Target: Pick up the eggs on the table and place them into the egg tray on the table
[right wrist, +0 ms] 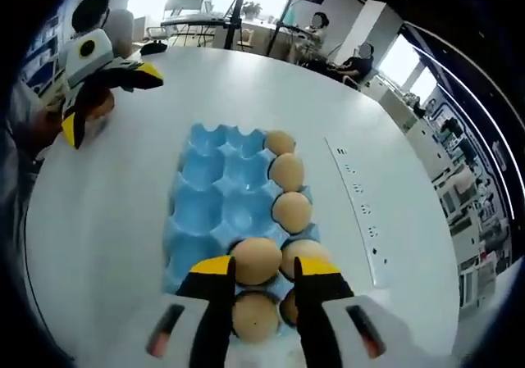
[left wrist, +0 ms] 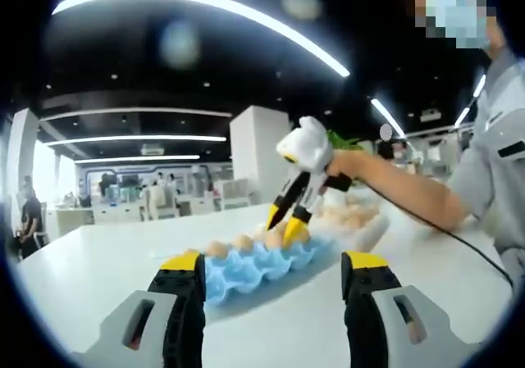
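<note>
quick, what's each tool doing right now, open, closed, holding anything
Left tool: open, holding nothing.
Right tool: closed on an egg over the egg tray.

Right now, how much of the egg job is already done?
Done: several eggs sit in the tray, along one side. In hand: the right gripper holds an egg over a cup at the tray's near end. The left gripper is open and empty. Left: many cups are bare, and a blurred heap of eggs waits on the table beyond the tray.
</note>
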{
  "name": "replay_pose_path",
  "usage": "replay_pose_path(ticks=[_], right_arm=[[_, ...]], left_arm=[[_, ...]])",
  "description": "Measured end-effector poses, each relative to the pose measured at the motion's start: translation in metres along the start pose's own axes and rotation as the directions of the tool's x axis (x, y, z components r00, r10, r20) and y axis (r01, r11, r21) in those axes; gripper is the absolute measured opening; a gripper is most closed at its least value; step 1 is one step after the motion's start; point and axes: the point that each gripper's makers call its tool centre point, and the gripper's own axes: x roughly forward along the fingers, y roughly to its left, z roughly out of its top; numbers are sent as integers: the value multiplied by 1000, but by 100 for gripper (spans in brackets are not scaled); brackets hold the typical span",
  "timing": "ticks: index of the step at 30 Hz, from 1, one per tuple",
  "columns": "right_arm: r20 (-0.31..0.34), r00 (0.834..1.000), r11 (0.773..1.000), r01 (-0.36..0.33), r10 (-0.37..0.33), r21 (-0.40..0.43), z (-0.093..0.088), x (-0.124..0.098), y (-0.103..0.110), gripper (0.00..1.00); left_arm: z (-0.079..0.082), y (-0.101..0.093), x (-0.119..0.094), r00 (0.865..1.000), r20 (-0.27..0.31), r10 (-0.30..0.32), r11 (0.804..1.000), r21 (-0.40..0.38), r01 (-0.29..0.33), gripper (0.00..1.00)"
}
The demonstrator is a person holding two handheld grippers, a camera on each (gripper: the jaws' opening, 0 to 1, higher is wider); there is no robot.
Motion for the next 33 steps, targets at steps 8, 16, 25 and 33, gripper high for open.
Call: replay_pose_path(ticks=[8,16,25,33], right_arm=[[43,993,990,110,-114,85,-12,-30,-35,30],[35,980,967,189,-198,173,-37,-57,-62,30],[28,971,943,223,-237,248,-58,-69,-75,30],[-77,977,932,212,-198,293,-92,-78,-73,31]], left_arm=[[0,-1,1,1000,1,-2,1000,-1,2,68],[-1,-1,1,1000,-2,-2,1000,-3,2,68],[-2,-2,3,1000,-7,-5,1000,-5,5,68],[-3,-2,3,1000,-6,-6,1000,-8,6,68]])
